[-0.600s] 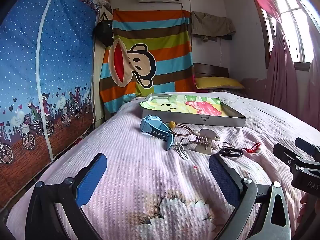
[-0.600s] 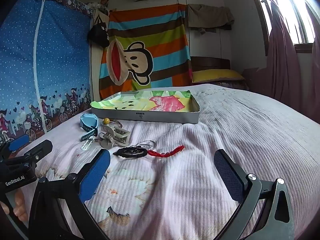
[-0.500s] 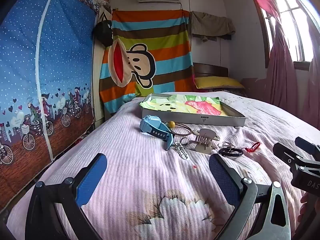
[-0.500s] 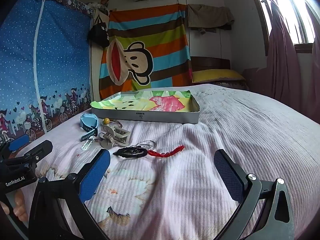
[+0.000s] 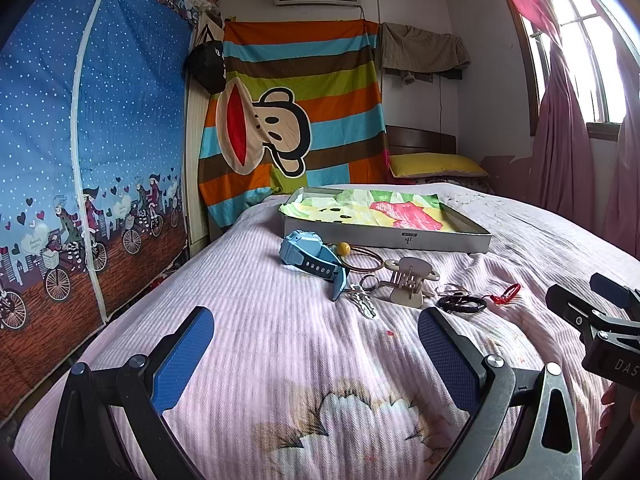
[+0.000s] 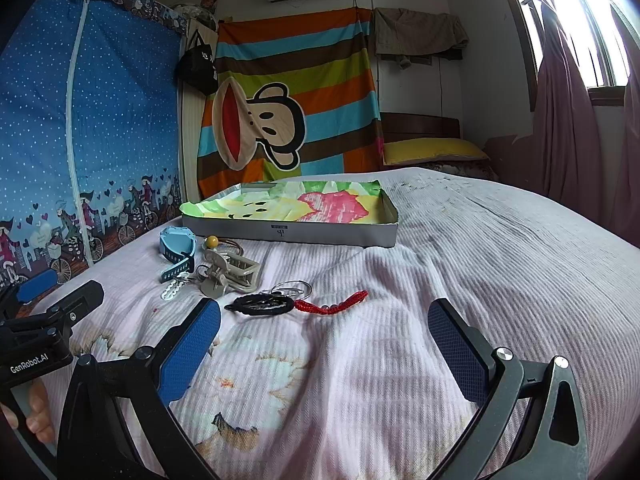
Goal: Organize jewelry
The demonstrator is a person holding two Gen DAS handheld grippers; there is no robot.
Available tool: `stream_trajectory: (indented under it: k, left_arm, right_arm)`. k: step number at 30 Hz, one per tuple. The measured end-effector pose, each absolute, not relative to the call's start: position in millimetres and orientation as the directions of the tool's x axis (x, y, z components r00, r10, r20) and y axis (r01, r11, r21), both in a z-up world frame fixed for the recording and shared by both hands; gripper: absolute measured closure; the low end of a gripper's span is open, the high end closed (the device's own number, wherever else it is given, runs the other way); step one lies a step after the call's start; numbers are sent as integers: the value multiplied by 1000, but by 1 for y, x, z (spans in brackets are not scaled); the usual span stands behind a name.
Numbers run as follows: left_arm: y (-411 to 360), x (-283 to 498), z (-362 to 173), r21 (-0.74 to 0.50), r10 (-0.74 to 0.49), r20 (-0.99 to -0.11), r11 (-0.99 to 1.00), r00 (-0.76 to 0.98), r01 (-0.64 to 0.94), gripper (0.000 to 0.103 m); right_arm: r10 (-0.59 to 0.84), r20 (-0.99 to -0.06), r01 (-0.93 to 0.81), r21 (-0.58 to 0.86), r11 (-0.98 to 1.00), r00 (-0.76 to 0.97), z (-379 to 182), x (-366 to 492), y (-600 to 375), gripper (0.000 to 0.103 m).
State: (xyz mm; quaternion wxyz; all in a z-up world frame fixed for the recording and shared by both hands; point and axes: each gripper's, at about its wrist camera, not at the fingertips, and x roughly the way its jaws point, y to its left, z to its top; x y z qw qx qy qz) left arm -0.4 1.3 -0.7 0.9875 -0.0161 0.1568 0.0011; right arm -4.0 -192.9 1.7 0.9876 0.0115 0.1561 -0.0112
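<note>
Pink striped bedspread covers the bed, a monkey-print striped cloth hanging behind. From the left lie a blue watch, a yellow-beaded hair tie, a silver leaf keyring, a beige hair clip, a black bracelet and a red braided cord. Behind them sits a shallow tray lined with bright paper. Left claw and right claw both hover released, well short of the jewelry.
</note>
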Motion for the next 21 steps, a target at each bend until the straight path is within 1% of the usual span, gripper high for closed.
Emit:
stream_trajectory:
  k: [21]
  left_arm:
    - [1, 0, 0, -29, -3, -309, 1000, 951, -7, 0]
  right_arm:
    - [-21, -307, 29, 22, 999, 952, 0, -5, -194, 1]
